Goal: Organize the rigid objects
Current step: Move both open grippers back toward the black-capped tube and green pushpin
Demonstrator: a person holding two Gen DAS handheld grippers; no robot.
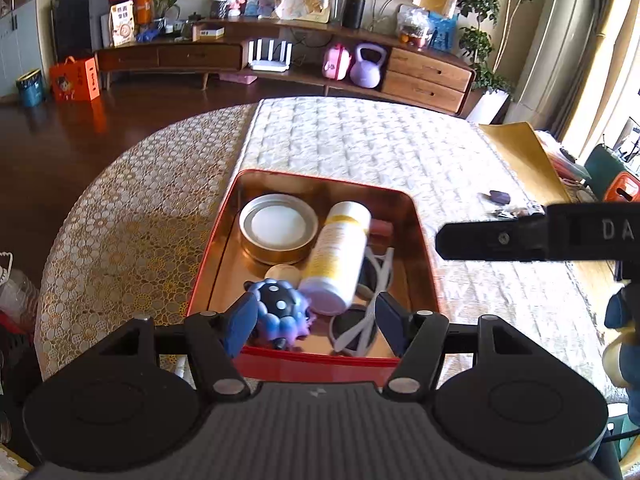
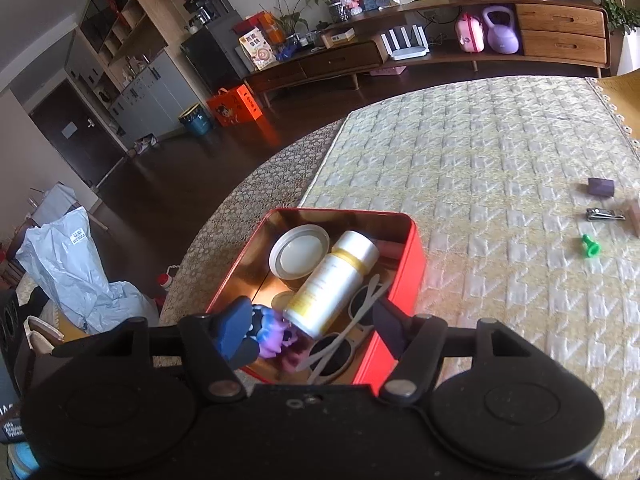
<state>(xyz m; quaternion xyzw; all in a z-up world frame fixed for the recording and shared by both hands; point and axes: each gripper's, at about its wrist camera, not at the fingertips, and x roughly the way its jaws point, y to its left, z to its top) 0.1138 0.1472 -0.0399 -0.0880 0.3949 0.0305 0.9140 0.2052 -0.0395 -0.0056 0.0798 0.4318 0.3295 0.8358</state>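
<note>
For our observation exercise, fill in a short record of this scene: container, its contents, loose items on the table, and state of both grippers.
container: red tin, lid off, on the table
contents: bottle lying tilted, round lid, spiky toy, sunglasses
loose items: purple block, nail clipper, green piece
left gripper: open, empty
right gripper: open, empty
</note>
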